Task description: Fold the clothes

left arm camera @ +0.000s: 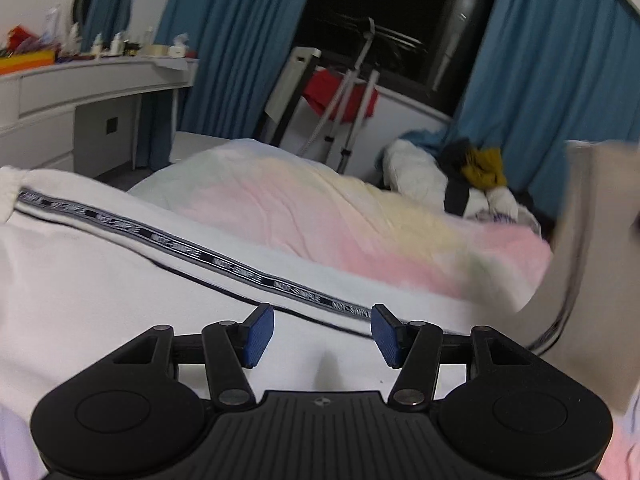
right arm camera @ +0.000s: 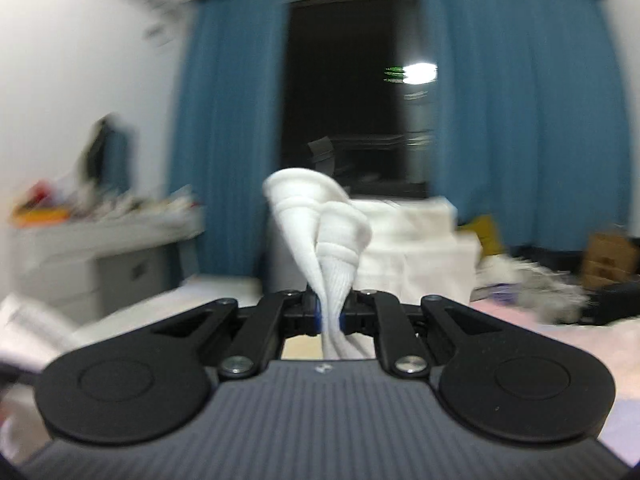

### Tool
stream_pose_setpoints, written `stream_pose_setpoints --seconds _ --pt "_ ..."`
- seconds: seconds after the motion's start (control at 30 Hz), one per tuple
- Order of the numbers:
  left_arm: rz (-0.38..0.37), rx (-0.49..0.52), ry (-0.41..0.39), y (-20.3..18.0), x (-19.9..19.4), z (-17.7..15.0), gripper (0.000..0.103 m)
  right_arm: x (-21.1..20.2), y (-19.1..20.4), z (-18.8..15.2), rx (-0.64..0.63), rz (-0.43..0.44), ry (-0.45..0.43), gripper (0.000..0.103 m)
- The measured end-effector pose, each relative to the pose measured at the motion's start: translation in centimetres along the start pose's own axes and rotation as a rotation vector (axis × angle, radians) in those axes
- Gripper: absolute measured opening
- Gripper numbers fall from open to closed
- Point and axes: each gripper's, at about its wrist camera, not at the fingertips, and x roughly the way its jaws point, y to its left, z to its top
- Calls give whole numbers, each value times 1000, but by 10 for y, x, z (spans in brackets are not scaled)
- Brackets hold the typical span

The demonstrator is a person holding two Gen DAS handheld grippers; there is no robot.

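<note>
my right hand-held gripper (right arm camera: pixel 330 314) is clamped on the ribbed hem (right arm camera: pixel 328 248) of the white garment (left arm camera: pixel 120 288) on the bed (left arm camera: pixel 304 208); left hand-held gripper (left arm camera: pixel 322 336) gapes empty above it. step judged: lifting an edge; next, carry it across.

Landmark: bed (left arm camera: pixel 360 216). Garment w/ lettered stripe (left arm camera: pixel 120 280) lies on bed's near part, under left tongs (left arm camera: pixel 323 336). Clothes pile (left arm camera: pixel 460 176) at bed's far right end. Drying rack (left arm camera: pixel 352 108) behind bed, before window (left arm camera: pixel 380 12). Surface (left arm camera: pixel 92 80) left of bed, bottles (left arm camera: pixel 96 42) on it.
</note>
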Motion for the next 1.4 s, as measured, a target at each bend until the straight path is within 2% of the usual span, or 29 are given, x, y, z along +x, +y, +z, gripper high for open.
stream_pose_setpoints --seconds 0.07,0.17,0.2,0.27,0.33,0.47,0.6,0.67,0.77,1.0,1.1,1.17,1.27,1.4 --pt "-5 -28 -3 7 -3 2 56 4 37 -26 -66 80 75 11" --pt "4 -26 -1 10 -4 2 56 16 75 -84 -155 176 248 10" --pt "7 -19 2 10 -4 1 56 21 85 -103 -181 198 308 10" --pt "11 -7 9 8 -4 0 56 22 96 -131 -222 205 363 11" --pt "13 1 10 5 -3 -2 57 20 96 -136 -227 202 357 11" --pt "34 31 13 -1 -1 -8 56 15 91 -123 -138 203 316 11" --pt "32 4 7 2 -2 -8 57 14 111 -110 -173 225 231 11" --pt "30 -3 1 4 -2 -7 56 19 116 -113 -147 273 261 11" --pt "27 -7 1 4 0 -7 56 29 122 -130 -166 286 328 11" --pt "-14 -12 18 3 4 -12 57 30 116 -127 -119 286 335 13" --pt "-53 -26 35 4 6 -14 57 24 113 -122 -58 282 349 23" --pt "-83 -39 47 5 8 -16 56 17 111 -116 -14 299 359 49" --pt "-116 -38 56 4 11 -18 56 -3 108 -107 43 321 362 71" --pt "-152 -4 52 -3 12 -22 56 -23 94 -88 98 340 350 73"
